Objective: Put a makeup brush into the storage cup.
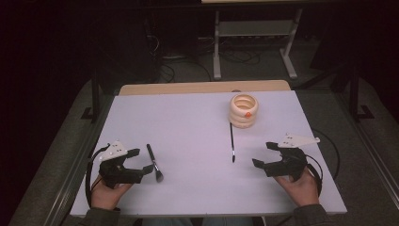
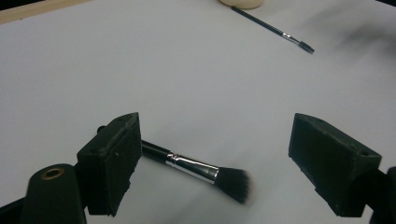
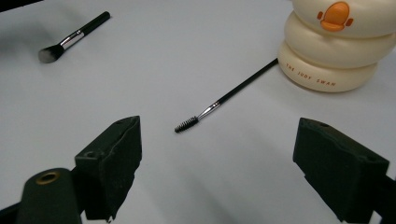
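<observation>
Both grippers, left (image 1: 141, 162) and right (image 1: 261, 154), are held low, wide open, empty; "THE JODY SWAN" is read on the holder (image 3: 334, 44) upper right.

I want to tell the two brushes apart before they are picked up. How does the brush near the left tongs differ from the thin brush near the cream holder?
The makeup brush has a thick handle and a wide, soft bristle head; the thin brush has a slim stem and a tiny spiral tip. The makeup brush lies beside the left tongs; the thin brush reaches to the cream holder. Both are black and lie flat.
</observation>
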A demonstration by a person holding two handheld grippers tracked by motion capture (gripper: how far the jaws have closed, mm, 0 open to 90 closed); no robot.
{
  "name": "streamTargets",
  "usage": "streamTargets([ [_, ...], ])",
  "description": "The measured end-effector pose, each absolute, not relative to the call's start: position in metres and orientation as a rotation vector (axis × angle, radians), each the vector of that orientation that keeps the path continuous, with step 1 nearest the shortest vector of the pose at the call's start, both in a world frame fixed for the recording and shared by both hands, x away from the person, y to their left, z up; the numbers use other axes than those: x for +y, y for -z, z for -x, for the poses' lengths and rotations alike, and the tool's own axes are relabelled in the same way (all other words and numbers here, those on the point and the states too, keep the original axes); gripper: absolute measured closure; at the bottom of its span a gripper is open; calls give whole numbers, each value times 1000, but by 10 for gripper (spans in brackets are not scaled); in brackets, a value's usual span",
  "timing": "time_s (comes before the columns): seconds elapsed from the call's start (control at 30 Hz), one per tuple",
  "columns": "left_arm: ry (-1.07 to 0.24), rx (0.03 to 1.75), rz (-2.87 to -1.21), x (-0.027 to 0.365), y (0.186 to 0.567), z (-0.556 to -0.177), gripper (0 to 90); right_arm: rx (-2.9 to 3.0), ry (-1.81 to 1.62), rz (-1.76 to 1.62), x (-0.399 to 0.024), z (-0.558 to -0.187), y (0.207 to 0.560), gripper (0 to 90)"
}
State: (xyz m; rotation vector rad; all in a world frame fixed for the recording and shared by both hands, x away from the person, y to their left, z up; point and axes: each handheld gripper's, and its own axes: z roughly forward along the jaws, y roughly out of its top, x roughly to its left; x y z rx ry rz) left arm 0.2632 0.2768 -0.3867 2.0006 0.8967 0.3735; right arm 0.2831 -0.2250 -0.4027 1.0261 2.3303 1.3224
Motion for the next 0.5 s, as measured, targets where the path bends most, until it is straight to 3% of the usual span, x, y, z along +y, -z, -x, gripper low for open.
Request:
streamTargets([
  [0.5,-367,899,-1999,279,387,-264,169,2334,-1321,-1040,-223,-284,403,145],
])
